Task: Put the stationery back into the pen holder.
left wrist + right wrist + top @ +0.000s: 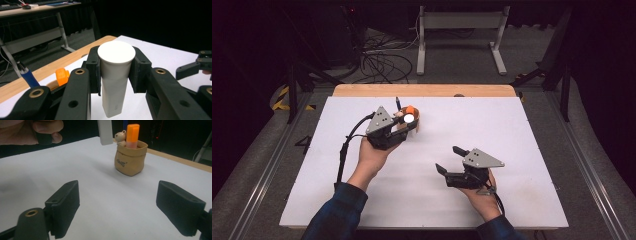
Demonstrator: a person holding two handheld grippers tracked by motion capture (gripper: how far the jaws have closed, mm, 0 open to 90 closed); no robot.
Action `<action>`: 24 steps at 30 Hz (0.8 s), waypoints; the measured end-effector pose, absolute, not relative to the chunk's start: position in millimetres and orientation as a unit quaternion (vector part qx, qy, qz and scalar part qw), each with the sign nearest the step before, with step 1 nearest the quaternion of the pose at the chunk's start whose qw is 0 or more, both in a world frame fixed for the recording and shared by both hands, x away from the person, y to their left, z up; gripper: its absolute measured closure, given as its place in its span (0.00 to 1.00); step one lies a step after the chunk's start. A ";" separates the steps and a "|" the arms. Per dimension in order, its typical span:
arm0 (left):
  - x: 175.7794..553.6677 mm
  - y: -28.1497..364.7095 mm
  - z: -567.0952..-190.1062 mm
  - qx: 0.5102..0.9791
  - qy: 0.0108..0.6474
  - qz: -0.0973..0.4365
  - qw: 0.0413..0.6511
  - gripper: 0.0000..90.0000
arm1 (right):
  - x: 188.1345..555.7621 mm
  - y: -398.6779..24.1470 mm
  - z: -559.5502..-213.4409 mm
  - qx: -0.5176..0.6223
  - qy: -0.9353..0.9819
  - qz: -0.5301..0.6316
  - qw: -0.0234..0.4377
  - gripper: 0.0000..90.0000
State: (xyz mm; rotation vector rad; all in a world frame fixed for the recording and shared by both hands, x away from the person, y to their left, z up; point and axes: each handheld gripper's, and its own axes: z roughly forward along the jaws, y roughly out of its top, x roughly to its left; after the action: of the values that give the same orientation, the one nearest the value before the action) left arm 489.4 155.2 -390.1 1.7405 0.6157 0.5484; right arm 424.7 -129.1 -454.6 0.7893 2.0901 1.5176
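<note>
My left gripper (404, 126) is shut on a white tube with a round flat cap (116, 52), held upright above the white table. In the right gripper view the tube's lower end (105, 131) hangs just left of a small tan pouch (130, 161). That pouch holds an orange highlighter (132, 135) and a little bear figure (121, 136). A blue pen (27, 75) stands beside the highlighter (62, 76). My right gripper (447, 158) hovers open at the front right, its jaws wide apart and empty, pointing toward the pouch.
The white mat (512, 150) covers most of a wooden table (362, 90), whose far edge shows behind the pouch. Cables (382, 62) and a white frame (459, 22) lie on the floor beyond. A hand (32, 130) holds the left gripper.
</note>
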 end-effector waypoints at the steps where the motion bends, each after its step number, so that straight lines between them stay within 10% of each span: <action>1: 490.9 154.9 -389.6 0.740 0.265 0.233 0.573 0.74 | 424.7 -130.2 -454.3 0.286 0.755 0.547 0.221 0.21; 24: 532.5 161.8 -399.0 0.723 0.310 0.275 0.553 0.74 | 426.8 -161.2 -446.3 0.313 0.737 0.555 0.226 0.15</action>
State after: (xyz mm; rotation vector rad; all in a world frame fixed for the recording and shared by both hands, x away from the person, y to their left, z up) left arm 532.5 161.8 -399.0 1.7098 0.7334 0.6497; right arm 426.8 -161.2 -446.3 0.8620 2.0304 1.5304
